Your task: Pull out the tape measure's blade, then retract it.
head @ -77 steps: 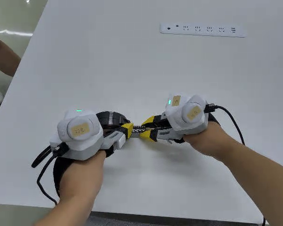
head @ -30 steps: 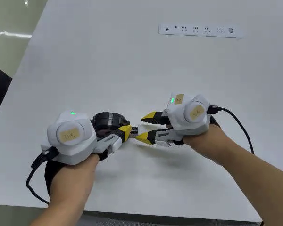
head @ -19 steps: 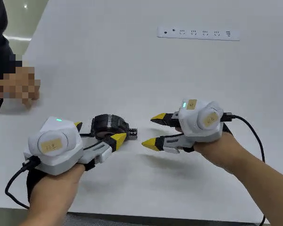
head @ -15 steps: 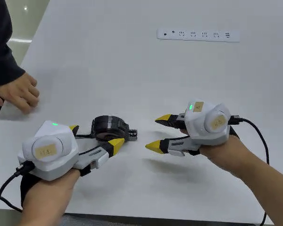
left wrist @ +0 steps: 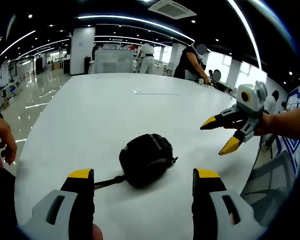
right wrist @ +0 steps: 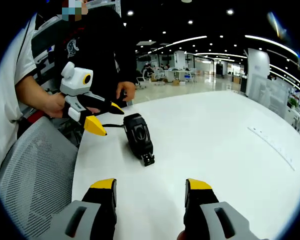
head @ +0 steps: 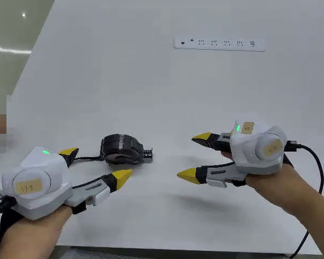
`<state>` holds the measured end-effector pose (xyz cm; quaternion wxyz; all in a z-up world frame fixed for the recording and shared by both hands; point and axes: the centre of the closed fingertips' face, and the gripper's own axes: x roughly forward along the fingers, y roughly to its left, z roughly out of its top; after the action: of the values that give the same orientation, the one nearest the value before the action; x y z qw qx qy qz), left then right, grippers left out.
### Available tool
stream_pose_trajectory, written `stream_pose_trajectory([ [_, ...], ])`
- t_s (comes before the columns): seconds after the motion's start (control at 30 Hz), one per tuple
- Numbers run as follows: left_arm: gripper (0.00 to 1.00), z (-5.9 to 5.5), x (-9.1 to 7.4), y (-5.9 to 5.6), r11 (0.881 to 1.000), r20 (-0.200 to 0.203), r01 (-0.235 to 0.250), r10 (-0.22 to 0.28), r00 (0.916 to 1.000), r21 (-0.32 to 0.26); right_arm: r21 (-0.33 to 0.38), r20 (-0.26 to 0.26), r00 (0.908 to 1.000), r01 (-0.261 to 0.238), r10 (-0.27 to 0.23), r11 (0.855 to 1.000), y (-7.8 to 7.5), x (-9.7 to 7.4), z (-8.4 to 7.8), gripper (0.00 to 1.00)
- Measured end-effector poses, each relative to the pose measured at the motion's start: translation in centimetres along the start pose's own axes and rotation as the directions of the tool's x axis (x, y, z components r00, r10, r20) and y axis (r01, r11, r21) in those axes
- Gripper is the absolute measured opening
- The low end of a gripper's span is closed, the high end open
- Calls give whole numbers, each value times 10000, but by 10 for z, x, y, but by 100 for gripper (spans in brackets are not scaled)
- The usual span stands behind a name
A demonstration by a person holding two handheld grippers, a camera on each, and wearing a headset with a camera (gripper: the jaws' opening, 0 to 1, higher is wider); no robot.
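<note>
- left gripper [head: 95, 163] and right gripper [head: 194, 156] are twins: chunky rounded white housings, black jaws, yellow tips
- tan sticker [head: 28, 187] with scribbled digits on top of each housing
- tiny green light [head: 45, 152] near the housing's front
- black cable [head: 298, 145] out the housing's back
- white short sleeve [right wrist: 12, 65] on the person

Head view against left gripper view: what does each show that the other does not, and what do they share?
Head view: the green light on the left gripper, and the black cable of the right gripper. Left gripper view: people beyond the table, a mesh chair. Both: the tape measure lying free on the white table, and the open right gripper.
</note>
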<state>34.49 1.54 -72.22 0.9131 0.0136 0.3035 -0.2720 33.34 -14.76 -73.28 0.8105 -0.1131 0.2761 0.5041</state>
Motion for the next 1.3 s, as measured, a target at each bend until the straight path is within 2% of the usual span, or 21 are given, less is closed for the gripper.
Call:
stream_pose_trajectory([
  [0.23,80,1,-12,-7,9990,147,340,-345,9993,279,138,99,9992,389,-390,9991,2,-19,-5,58],
  [0.53,88,-3,-28,-12,9940,77,741,-750,9972,809,543,20,9960,891,-894,9945,9,-49,-20,64],
  [0.73,88,-8,-37,-13,9896,-80,933,-929,9956,1098,765,2,9907,1360,-1364,9878,10,-67,-28,68],
  [1.03,90,-11,-52,-9,9872,-69,966,-965,9953,1266,1050,-36,9856,1685,-1691,9801,17,-85,-36,72],
  [1.3,92,-15,-64,-11,9830,-59,1109,-1112,9938,1464,1287,-122,9792,2025,-2026,9708,20,-104,-47,75],
])
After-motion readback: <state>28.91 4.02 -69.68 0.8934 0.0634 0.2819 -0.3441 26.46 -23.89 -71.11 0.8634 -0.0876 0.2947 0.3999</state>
